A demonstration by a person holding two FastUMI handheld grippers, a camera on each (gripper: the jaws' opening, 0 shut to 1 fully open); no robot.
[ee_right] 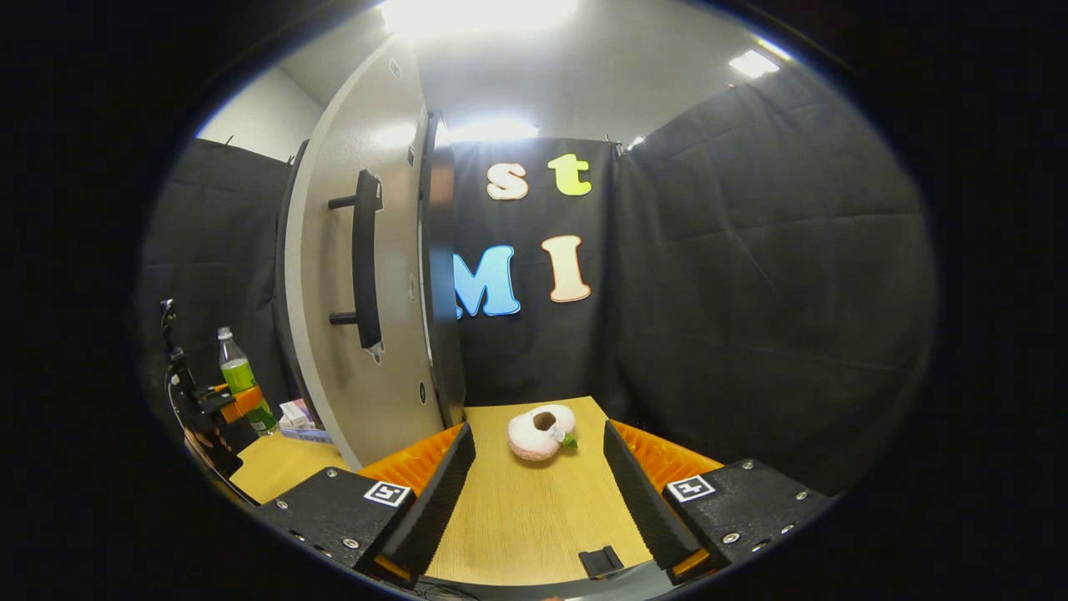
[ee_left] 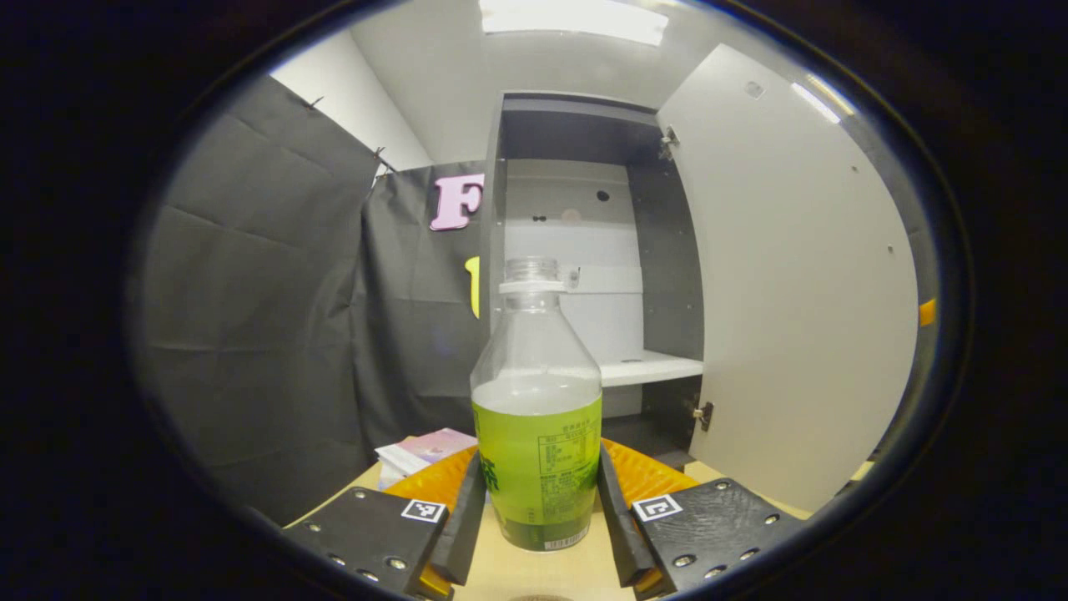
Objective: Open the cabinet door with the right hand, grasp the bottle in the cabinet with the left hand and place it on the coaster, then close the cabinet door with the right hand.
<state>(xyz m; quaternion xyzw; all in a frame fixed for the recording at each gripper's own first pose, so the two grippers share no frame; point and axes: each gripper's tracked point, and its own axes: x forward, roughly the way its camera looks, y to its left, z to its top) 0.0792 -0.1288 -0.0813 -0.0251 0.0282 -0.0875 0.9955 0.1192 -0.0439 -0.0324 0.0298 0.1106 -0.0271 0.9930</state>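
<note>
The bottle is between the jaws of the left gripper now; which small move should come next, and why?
Probably carry the bottle toward the coaster. The left gripper has its jaws closed on the bottle's lower body, the bottle stands outside the cabinet, and the cabinet door is wide open. I cannot make out the coaster, so the direction is uncertain. The right gripper is open and idle.

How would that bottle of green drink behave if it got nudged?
The bottle is tall and narrow, so it probably tips easily. It looks about half full, so likely fairly light, with liquid sloshing. Its thin clear plastic may dent under the left gripper.
</note>
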